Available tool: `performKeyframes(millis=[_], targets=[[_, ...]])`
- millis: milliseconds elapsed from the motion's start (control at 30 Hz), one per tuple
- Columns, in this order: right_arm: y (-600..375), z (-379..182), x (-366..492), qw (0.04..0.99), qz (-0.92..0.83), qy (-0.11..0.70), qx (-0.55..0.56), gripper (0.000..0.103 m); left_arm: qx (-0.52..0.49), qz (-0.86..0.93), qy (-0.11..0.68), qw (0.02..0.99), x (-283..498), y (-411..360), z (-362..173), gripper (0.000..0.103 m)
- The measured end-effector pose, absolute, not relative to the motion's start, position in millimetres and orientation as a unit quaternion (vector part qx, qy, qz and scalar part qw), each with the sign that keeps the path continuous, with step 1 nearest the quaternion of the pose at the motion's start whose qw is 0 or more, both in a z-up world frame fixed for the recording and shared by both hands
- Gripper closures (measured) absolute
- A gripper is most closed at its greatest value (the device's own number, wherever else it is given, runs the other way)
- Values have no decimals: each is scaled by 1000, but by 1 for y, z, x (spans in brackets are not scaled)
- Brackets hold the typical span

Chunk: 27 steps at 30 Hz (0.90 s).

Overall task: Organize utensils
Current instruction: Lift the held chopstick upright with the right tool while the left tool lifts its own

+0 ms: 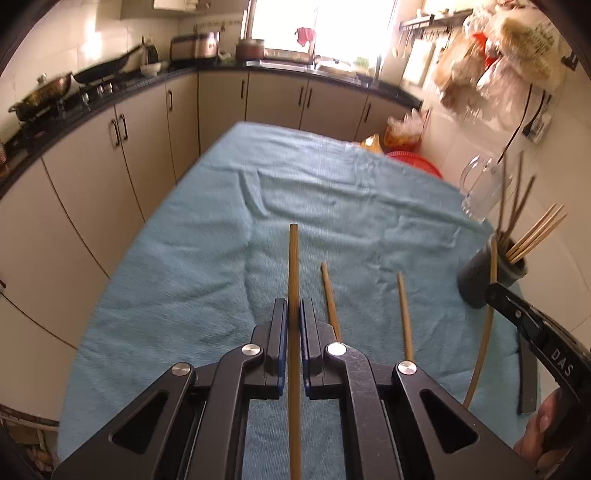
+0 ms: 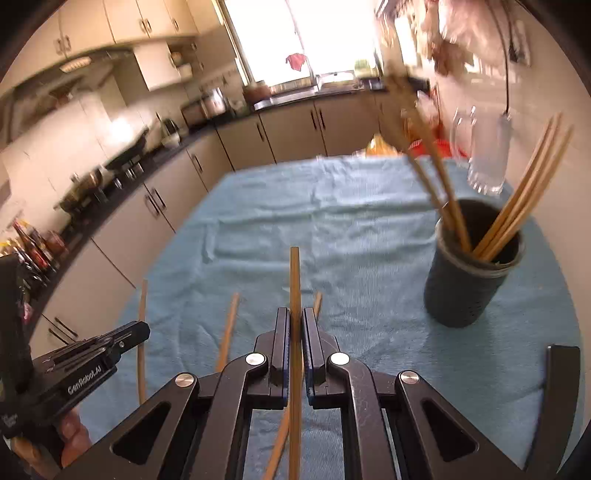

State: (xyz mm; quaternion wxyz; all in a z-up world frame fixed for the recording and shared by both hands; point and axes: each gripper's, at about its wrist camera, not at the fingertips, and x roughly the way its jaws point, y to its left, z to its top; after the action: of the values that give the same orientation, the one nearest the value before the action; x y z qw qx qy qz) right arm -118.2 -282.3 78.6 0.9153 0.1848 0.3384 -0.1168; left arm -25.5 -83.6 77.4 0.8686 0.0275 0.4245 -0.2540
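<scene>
Where glare blurs window [image 2: 314,33], chopstick [image 2: 294,288] base hidden

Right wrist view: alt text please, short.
The right claw is shut on a wooden chopstick above a blue towel. A dark holder with more chopsticks stands to the right; the left claw enters lower left.

A rumpled light-blue towel [image 1: 258,206] covers the bench, filling the middle of both views. At the right of the frame a dark cup [image 2: 469,273] holding chopsticks stands on it, with a clear glass mug [image 2: 487,155] behind. Two loose chopsticks [image 1: 330,302] lie lower centre.
</scene>
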Motion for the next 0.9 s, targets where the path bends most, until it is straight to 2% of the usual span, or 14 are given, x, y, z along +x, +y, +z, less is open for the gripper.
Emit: performKeyframes(millis=[367, 900], targets=[[-267, 112, -175, 942, -105, 259, 186, 96, 29, -275, 366, 889, -64, -75, 121, 97], [-266, 119, -205, 952, -115, 229, 168, 96, 25, -283, 355, 891, -83, -67, 135, 97]])
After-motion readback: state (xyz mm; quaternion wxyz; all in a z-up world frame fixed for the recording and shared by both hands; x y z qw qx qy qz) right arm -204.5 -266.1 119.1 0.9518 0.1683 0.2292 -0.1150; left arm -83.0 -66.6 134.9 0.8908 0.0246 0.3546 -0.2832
